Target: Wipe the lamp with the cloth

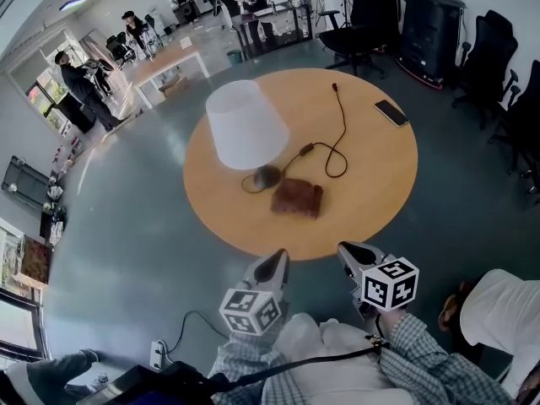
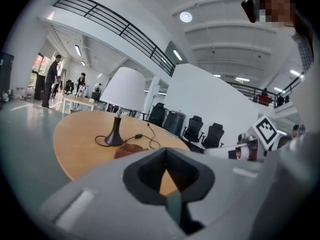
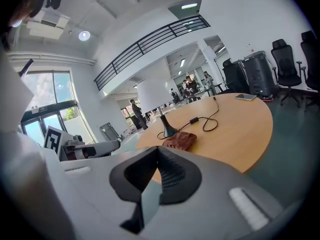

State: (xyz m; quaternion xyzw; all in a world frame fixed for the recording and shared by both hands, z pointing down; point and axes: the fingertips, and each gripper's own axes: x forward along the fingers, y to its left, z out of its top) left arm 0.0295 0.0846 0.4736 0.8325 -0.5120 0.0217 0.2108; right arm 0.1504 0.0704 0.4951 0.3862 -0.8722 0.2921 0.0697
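Lamp (image 1: 246, 125) near middle of table (image 1: 380, 175), cloth (image 1: 296, 197) flat just beside its base, cord (image 1: 339, 137) looping behind, phone (image 1: 391, 112) near far rim, left gripper (image 1: 274, 261) and right gripper (image 1: 351, 251) short of table, jaws together, holding nothing, chairs (image 1: 487, 57) beyond.

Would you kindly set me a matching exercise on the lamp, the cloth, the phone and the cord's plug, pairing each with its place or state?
Things:
1. lamp
2. cloth
3. phone
4. plug

Places or states:
A. lies flat near the far right edge of the table
B. brown, lying close by the lamp's base
C. lies loose at the far end of the cord, plugged into nothing
D. stands upright with a white shade

Pairs: 1-D; 2-B; 3-A; 4-C
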